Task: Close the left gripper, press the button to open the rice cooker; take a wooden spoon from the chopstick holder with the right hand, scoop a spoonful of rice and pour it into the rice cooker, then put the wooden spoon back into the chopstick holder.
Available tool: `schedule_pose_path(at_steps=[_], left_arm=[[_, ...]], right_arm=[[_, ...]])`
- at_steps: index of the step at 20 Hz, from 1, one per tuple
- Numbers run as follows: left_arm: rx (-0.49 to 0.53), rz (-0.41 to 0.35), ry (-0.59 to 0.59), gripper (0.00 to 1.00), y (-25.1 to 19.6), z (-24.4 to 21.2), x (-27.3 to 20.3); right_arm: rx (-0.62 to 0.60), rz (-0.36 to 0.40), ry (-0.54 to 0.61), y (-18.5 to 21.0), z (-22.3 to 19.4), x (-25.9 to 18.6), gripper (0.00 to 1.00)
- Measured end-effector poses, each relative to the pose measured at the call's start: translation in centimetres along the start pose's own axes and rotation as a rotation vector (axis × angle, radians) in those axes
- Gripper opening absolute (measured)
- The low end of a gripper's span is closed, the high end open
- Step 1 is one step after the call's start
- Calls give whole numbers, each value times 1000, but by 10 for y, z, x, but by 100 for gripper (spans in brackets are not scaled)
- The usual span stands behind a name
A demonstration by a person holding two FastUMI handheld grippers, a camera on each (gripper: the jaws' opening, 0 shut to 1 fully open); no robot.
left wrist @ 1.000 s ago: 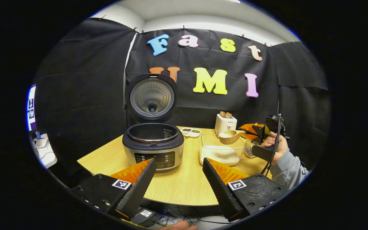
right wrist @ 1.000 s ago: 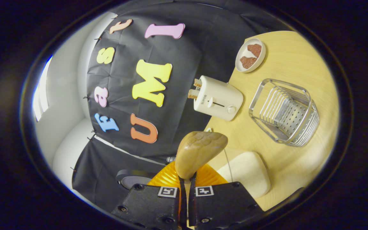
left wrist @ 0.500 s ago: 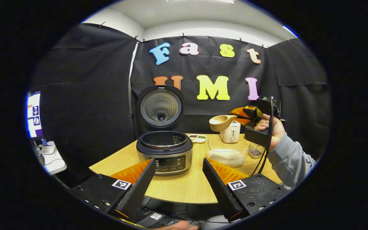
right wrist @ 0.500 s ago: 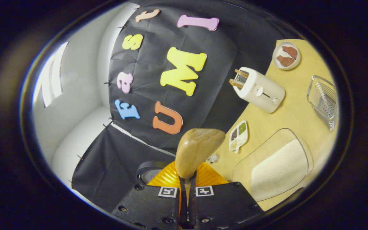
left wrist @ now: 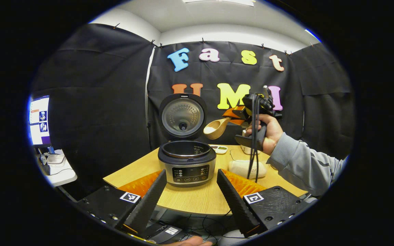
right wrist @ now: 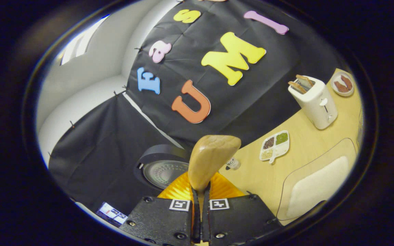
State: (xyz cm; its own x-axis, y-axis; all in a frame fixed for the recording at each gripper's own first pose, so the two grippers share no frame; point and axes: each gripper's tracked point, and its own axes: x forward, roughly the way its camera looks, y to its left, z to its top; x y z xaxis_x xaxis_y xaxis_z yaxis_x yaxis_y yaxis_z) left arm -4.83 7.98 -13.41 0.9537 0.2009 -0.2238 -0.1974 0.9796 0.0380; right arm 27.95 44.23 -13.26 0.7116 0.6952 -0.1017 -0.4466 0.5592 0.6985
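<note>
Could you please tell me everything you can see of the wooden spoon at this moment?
The wooden spoon is light, smooth wood with a deep rounded bowl holding white rice. The right tool is shut on its handle. It hangs in the air, roughly level, right of the rice cooker's raised lid and above the table, touching nothing else.

Black cloth (left wrist: 97, 102) pinned along its top edge lines the booth behind a pale wooden worktop (left wrist: 197, 196) with a rounded front. Above it run a white wall (left wrist: 224, 36) and ceiling. A lit screen (left wrist: 39, 119) stands at far left over a white shelf (left wrist: 62, 174).
</note>
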Motion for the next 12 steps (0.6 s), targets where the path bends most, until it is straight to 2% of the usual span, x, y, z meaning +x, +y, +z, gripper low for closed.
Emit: schedule_pose_path(at_steps=[5,12], left_arm=[[-7,18,-14,95,11,4,-7],[-15,32,-5,95,22,0,-11]], right_arm=[[-224,-31,49,10,-34,25,7],[-450,-2,89,34,-56,38,7]])
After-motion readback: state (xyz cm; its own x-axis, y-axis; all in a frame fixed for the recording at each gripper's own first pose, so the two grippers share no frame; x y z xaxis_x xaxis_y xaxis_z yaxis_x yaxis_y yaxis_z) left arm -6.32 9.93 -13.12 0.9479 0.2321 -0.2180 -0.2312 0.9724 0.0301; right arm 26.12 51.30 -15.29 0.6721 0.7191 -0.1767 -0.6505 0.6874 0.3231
